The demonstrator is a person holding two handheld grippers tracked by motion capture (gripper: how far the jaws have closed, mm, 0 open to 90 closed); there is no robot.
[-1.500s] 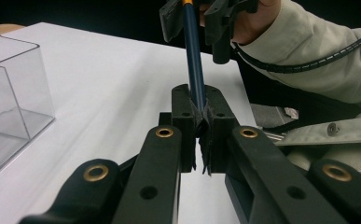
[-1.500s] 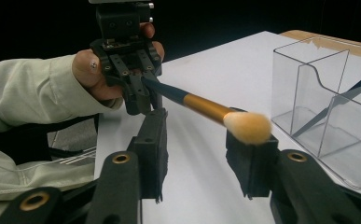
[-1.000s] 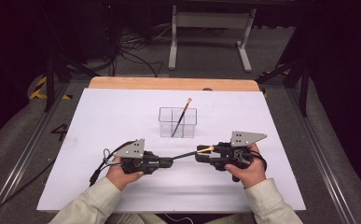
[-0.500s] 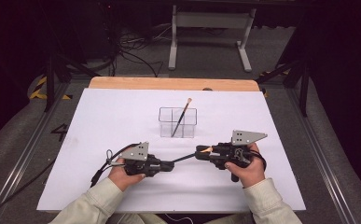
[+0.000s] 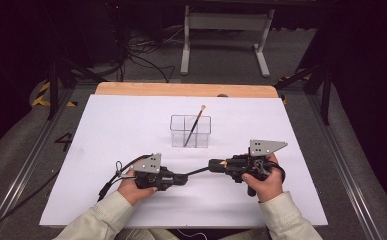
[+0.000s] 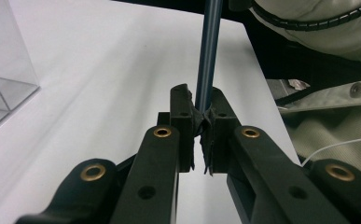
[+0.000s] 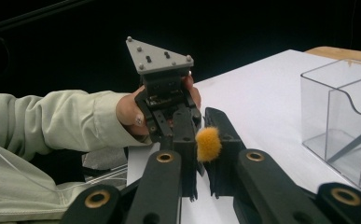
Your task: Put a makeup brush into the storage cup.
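A thin dark-handled brush (image 5: 198, 171) with an orange tuft (image 5: 223, 162) spans the gap between my two grippers, just above the white table sheet (image 5: 106, 140). My left gripper (image 5: 186, 176) is shut on the handle's end; in the left gripper view the jaws (image 6: 201, 119) pinch the dark handle (image 6: 208, 56). My right gripper (image 5: 213, 165) holds the bristle end. Its jaws stand narrowly either side of the orange tuft (image 7: 208, 143). A clear divided box (image 5: 173, 131) stands behind them with a second brush (image 5: 195, 125) leaning in it.
The wooden table edge (image 5: 181, 90) runs along the far side of the sheet. The clear box also appears at the left (image 6: 1, 70) and at the right (image 7: 341, 116) of the gripper views. Cables trail from the left gripper (image 5: 113, 175).
My left gripper has moved right towards the right gripper and now grips the brush handle. The right gripper has stayed nearly still with the bristle end.
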